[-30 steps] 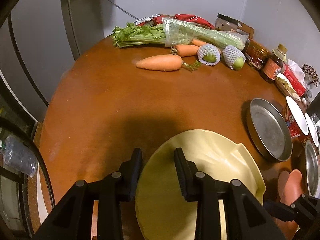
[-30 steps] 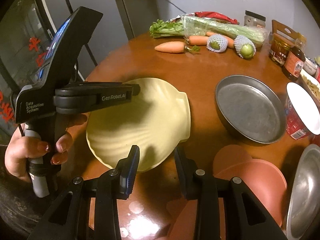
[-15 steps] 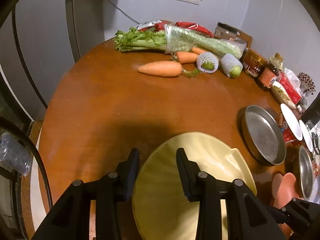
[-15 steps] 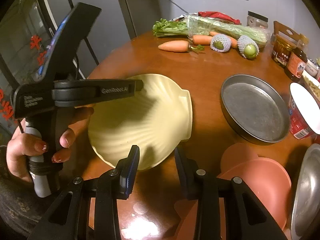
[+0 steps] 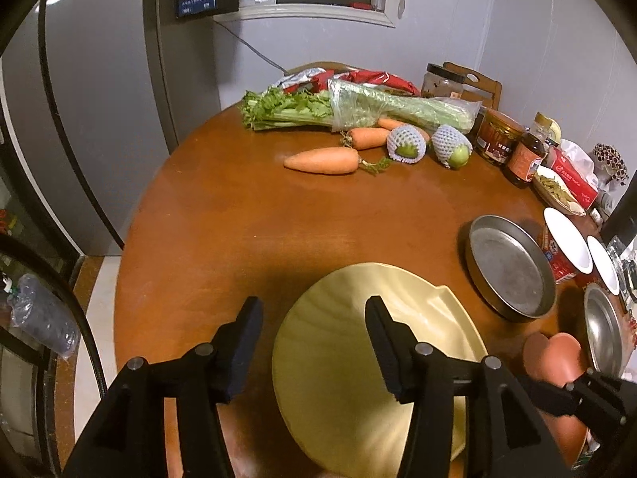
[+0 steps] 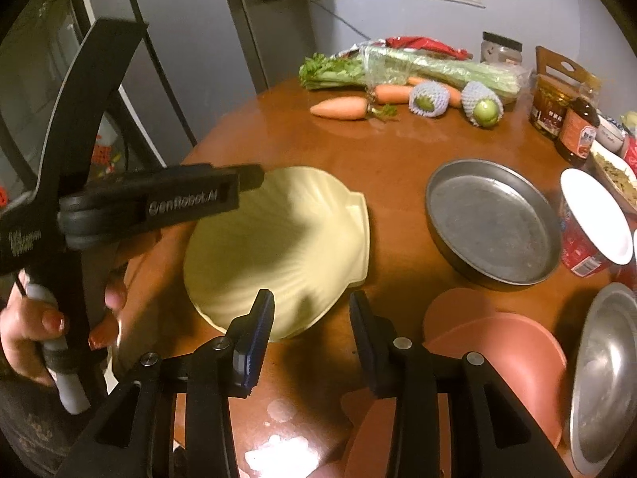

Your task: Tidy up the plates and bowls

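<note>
The cream shell-shaped plate (image 6: 278, 247) lies flat on the round brown tabletop (image 5: 247, 231), near its front edge, and serves here as the landmark. The left gripper (image 5: 314, 342) hangs just above the plate's near-left rim with its jaws opening; the rim sits between the two black fingers, but neither pad presses on it, so the plate is released. From the right wrist view that same gripper reaches in over the plate's left rim, carried by a hand (image 6: 36, 330) wrapped around its grey handle. The right gripper (image 6: 312, 332) is poised over the plate's near edge, its jaws opening slightly with only bare tabletop and the plate's rim showing in the gap between them; it grasps nothing. To the right of the plate, apart from it, rests a round grey metal pan (image 6: 493, 223). Right of the plate's near edge sit the salmon-pink bowls (image 6: 497, 354), and beyond them a shiny steel bowl (image 6: 605, 374) at the tabletop's right side. Further right of the metal pan stands a red cup with a white lid (image 6: 593, 223). Far behind the plate, across the tabletop, lie a carrot (image 5: 322, 160), a bunch of celery in a plastic sleeve (image 5: 358, 109) and two green fruits in white foam netting (image 5: 430, 147), with jars and bottles (image 5: 509, 147) to their right.
</note>
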{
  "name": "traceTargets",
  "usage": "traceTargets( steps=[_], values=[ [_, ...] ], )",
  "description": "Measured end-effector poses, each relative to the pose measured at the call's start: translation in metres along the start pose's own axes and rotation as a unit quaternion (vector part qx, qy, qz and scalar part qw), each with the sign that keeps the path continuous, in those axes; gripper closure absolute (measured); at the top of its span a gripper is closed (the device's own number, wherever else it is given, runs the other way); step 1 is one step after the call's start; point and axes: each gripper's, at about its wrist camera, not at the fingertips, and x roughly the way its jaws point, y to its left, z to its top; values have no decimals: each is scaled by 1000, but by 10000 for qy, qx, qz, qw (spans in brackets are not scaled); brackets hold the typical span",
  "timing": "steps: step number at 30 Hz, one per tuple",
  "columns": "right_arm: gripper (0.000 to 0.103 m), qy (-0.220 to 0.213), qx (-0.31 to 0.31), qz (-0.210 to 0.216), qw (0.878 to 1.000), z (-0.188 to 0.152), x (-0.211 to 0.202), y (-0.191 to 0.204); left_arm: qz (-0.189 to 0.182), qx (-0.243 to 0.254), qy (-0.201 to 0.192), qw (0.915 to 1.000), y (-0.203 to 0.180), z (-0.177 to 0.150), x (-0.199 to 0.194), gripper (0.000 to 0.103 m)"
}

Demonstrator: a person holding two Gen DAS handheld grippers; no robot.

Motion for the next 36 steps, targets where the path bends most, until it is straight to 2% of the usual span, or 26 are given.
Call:
traceTargets(
  steps=[4, 12, 27, 36],
  values=[
    [62, -239, 25, -94, 9997, 0, -17, -2, 86, 43, -96, 9999, -8, -6, -17, 48],
    [55, -729, 121, -222, 9970, -6, -58, -12, 34, 66, -204, 9998, -26, -22, -46, 48],
    [53, -1282, 299, -414, 9904, -39, -127, -30, -198, 414, -578, 9973, -77, -46, -103, 46],
    [50, -1455, 440, -555, 9868, -65, -164, -46, -378, 584, -533, 9962, -105, -58, -107, 45]
  ],
)
